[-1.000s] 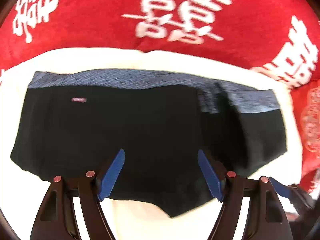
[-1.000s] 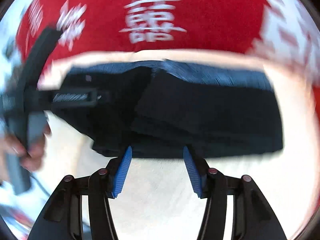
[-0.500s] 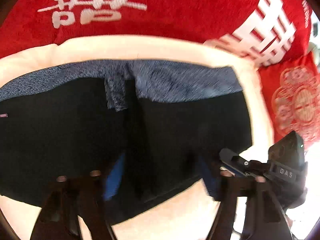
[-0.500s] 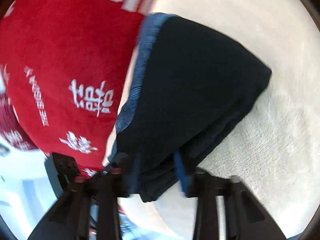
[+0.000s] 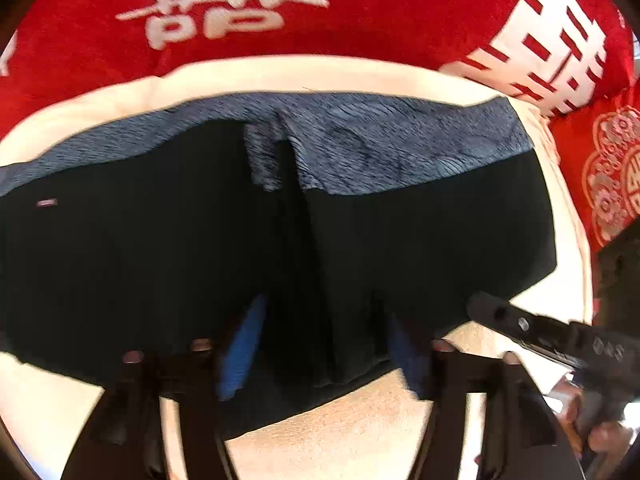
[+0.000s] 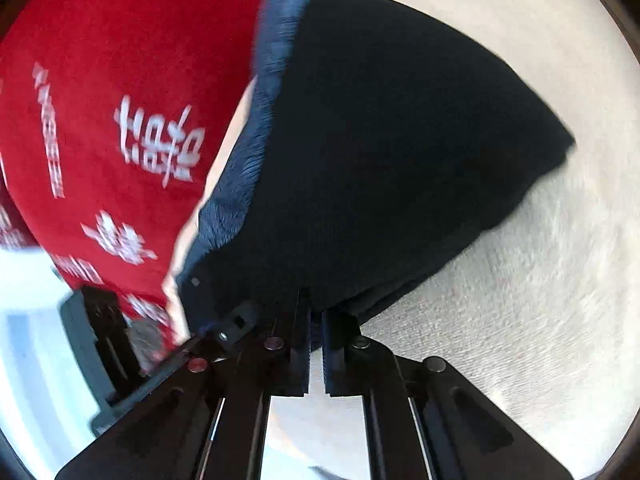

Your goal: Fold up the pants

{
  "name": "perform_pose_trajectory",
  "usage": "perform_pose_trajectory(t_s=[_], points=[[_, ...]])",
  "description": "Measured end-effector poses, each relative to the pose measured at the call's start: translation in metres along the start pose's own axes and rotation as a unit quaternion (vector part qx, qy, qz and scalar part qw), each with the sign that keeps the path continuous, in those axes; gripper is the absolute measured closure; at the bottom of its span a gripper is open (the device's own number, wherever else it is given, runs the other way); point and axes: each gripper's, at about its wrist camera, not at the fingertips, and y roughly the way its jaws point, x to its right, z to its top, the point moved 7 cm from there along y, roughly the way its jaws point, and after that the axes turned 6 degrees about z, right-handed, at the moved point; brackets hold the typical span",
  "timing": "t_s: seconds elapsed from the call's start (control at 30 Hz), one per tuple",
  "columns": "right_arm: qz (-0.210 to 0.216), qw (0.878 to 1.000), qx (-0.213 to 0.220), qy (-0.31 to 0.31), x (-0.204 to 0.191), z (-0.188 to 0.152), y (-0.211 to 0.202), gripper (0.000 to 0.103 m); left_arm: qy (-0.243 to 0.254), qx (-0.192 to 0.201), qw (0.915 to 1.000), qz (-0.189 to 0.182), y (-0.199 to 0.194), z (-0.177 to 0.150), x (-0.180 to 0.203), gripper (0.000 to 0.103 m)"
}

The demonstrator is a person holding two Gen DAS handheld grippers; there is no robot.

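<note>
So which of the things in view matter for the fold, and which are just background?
Job:
black pants
right gripper, shut on the pants' edge
left gripper, open over them

Background:
cream cloth underneath
red blanket

Bright daylight, both fisheye views bent at dark rims, motion-blurred throughout; black pants point(image 5: 160, 248) lose detail, cream towel point(image 6: 540, 300) glares.

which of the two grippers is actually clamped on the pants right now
The right gripper: its jaws are nearly closed on the pants hem. The left gripper has its jaws wide apart.
</note>
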Motion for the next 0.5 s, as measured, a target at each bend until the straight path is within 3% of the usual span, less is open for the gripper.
perform_pose_trajectory(t_s=[0.1, 0.17, 0.3, 0.4, 0.5], points=[[-0.009, 0.999, -0.033, -0.025, -0.007, -0.005, -0.010, 0.089, -0.008, 0.012, 0.9998, 0.014, -0.014, 0.003, -0.003, 0.032], [-0.019, 0.998, -0.006, -0.053, -0.013, 0.006, -0.032, 0.089, -0.010, 0.027, 0.9993, 0.024, -0.027, 0.011, -0.006, 0.032], [-0.060, 0.992, 0.062, -0.088, -0.017, 0.064, -0.071, 0.089, -0.001, 0.058, 0.9977, 0.034, -0.044, 0.042, 0.004, 0.032], [-0.078, 0.990, 0.072, -0.094, -0.020, 0.106, -0.068, 0.089, 0.011, 0.066, 0.9972, 0.033, -0.036, 0.065, 0.024, 0.032], [-0.103, 0.984, 0.053, -0.136, -0.020, 0.136, -0.052, 0.089, 0.017, 0.068, 0.9970, 0.034, -0.014, 0.078, 0.042, 0.032]])
